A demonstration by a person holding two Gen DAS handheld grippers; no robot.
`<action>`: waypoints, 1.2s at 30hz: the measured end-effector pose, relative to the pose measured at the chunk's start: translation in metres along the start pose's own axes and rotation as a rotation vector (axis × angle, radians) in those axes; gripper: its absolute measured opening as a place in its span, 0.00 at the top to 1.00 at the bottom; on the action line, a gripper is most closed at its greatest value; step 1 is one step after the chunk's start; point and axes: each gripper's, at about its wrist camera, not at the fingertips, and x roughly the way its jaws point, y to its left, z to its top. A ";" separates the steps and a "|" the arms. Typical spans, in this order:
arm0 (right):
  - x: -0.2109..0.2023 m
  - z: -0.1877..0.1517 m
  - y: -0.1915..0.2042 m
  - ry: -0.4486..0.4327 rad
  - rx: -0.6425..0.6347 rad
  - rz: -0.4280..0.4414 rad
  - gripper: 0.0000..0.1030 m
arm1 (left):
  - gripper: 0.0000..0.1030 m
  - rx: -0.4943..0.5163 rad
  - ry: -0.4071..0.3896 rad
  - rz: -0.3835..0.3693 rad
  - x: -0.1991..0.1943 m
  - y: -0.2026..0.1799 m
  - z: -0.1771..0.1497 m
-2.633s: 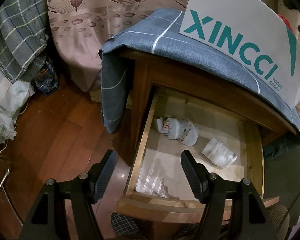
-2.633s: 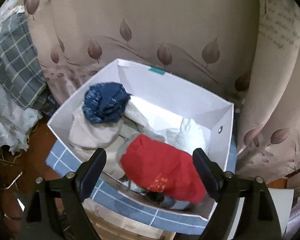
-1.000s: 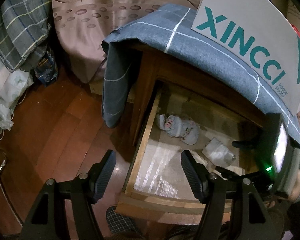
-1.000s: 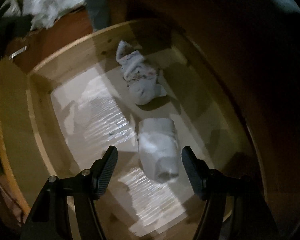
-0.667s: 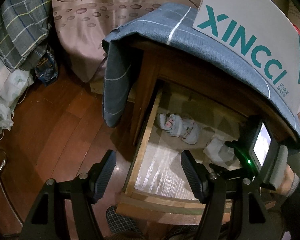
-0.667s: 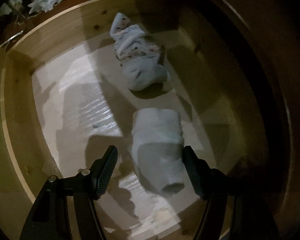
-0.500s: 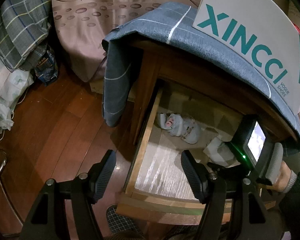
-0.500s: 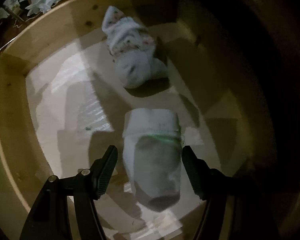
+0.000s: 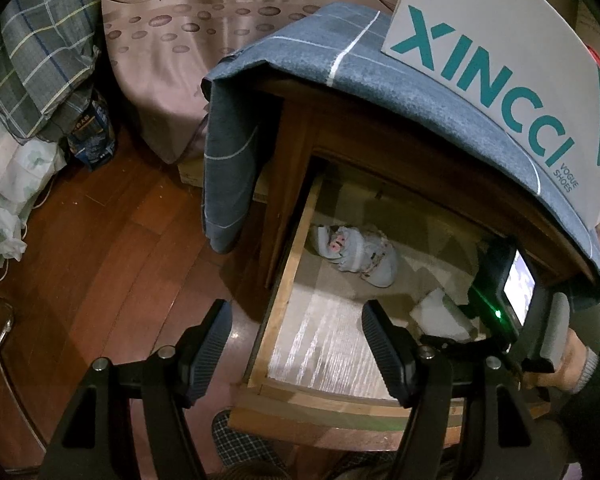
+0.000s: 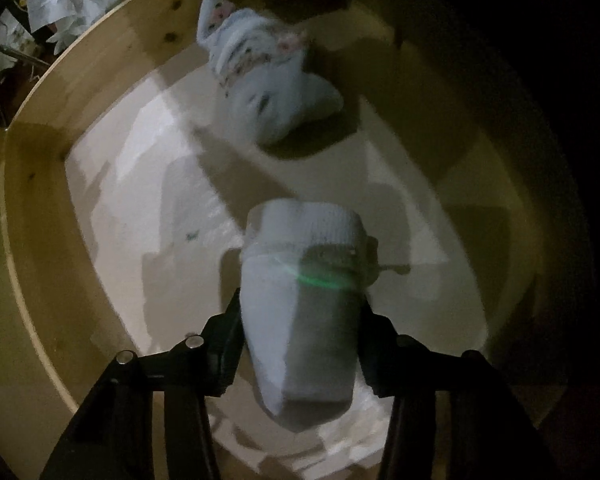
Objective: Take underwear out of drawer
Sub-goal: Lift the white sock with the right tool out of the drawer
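Note:
The wooden drawer (image 9: 284, 292) stands pulled open under the nightstand. A rolled white underwear (image 10: 304, 304) lies at its right side; it also shows in the left wrist view (image 9: 440, 312). My right gripper (image 10: 300, 344) is down in the drawer with its fingers on both sides of the white roll, touching it; whether they squeeze it is unclear. A patterned pale roll (image 10: 260, 76) lies at the back left, also in the left wrist view (image 9: 356, 256). My left gripper (image 9: 296, 348) is open and empty above the drawer's front left corner.
A white XINCCI box (image 9: 496, 64) stands on a blue-grey cloth (image 9: 340, 80) that covers the nightstand top. A wooden floor (image 9: 100, 248) lies to the left, with plaid bedding (image 9: 32, 60) and a curtain (image 9: 204, 20) beyond. The drawer's walls (image 10: 32, 240) surround my right gripper.
My right gripper left the box, went down into the drawer and moved forward until its fingers came around the white roll. My left gripper has barely moved.

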 end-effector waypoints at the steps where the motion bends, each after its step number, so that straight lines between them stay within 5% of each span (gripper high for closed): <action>1: -0.002 -0.004 0.001 0.014 -0.006 -0.014 0.59 | 0.33 0.002 -0.002 0.002 0.000 0.000 0.000; 15: -0.076 -0.059 0.018 -0.022 0.165 -0.052 0.60 | 0.33 0.016 -0.015 0.026 -0.003 -0.003 -0.003; 22: -0.105 -0.068 0.002 -0.101 0.416 0.008 0.60 | 0.33 0.031 -0.015 0.049 -0.004 -0.005 -0.004; 36: -0.119 -0.103 0.004 -0.302 0.761 -0.010 0.60 | 0.33 0.091 -0.011 0.072 -0.003 -0.013 -0.006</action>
